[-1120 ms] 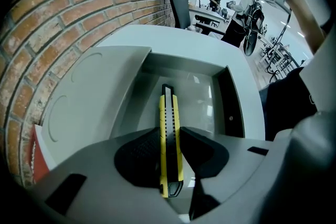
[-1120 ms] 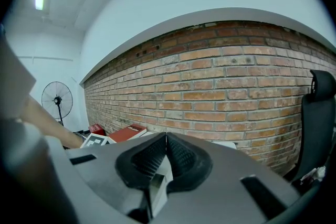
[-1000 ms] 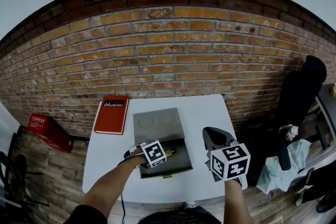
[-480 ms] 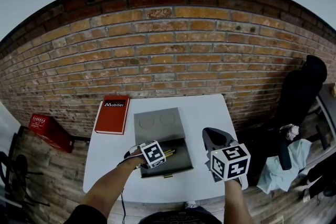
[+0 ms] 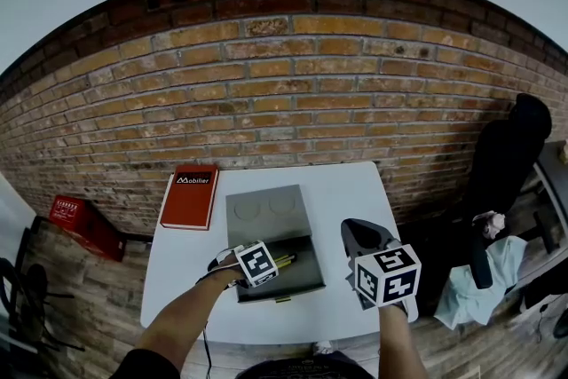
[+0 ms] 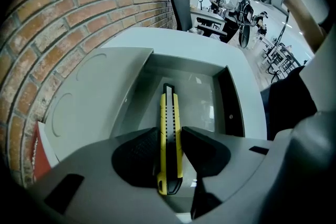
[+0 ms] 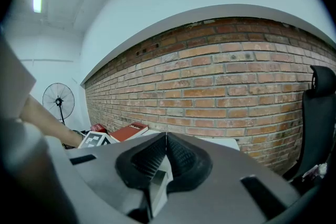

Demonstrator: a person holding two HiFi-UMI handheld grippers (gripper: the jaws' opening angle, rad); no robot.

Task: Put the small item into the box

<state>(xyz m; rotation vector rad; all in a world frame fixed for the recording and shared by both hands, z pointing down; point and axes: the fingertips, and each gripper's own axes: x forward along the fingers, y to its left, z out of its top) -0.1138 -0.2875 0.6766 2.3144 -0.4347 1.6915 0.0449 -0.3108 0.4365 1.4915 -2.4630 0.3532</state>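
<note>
A yellow and black utility knife [image 6: 169, 134] points into the tray of the open grey box [image 6: 210, 78], lengthwise between the jaws of my left gripper [image 6: 169, 150]. Those jaws have just been opening and stand open, the pads close beside the knife without pressing it. In the head view the left gripper [image 5: 269, 265] hangs steeply over the box tray [image 5: 302, 278], and the knife [image 5: 283, 260] peeks out past its marker cube. My right gripper [image 5: 359, 237] is held over the table to the right of the box, shut and empty, its pads [image 7: 157, 155] meeting.
The box lid [image 5: 264, 210] lies open flat towards the brick wall. A red book [image 5: 188, 195] rests on the white table [image 5: 346, 191] at the back left. On the floor are a red crate [image 5: 75, 219] at left and a black chair [image 5: 513, 151] at right.
</note>
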